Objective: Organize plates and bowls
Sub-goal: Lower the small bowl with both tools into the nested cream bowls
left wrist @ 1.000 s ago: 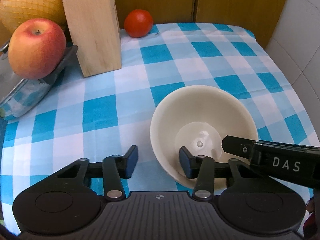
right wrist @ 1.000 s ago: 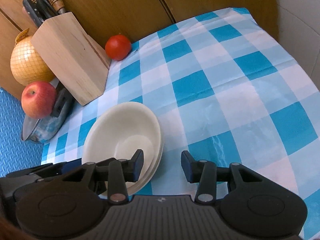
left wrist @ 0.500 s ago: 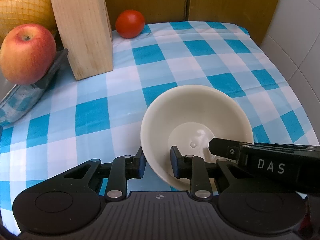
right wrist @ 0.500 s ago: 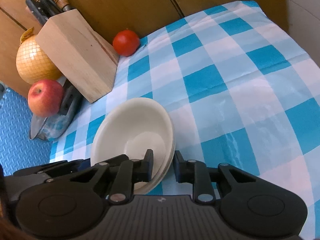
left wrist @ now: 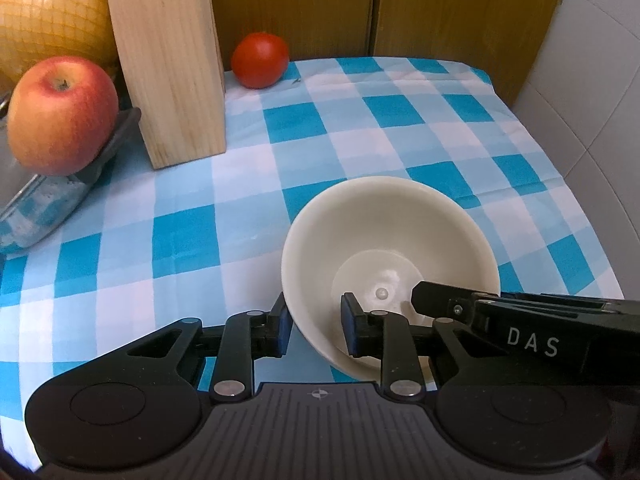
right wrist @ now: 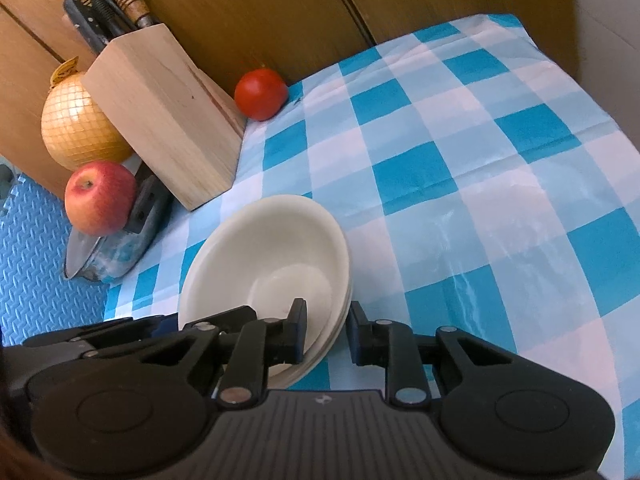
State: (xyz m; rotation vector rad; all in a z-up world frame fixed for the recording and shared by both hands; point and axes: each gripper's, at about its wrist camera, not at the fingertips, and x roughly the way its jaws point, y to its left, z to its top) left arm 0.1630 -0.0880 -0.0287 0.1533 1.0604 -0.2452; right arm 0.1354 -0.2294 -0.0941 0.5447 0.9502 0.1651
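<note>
A stack of nested cream bowls [left wrist: 384, 216] [right wrist: 272, 240] sits on the blue-and-white checked tablecloth [left wrist: 160, 240]. My left gripper [left wrist: 316, 328] is shut on the stack's near-left rim, one finger outside the wall and one inside. My right gripper [right wrist: 326, 326] is shut on the stack's right rim, with its left finger inside the top bowl. The right gripper's black arm marked DAS [left wrist: 500, 312] reaches over the bowl from the right in the left wrist view. Part of the left gripper [right wrist: 120, 332] shows low on the left in the right wrist view.
A wooden knife block [left wrist: 168, 60] [right wrist: 168, 120] stands at the back left, with a tomato [left wrist: 260, 60] beside it. An apple [left wrist: 62, 116] rests on a metal tray [left wrist: 40, 208], a netted pomelo [left wrist: 48, 12] behind. Wooden doors close the back, white tiles the right.
Both grippers went from wide open to shut on the bowl rim during the first half second. Since then the fingers have held their spacing.
</note>
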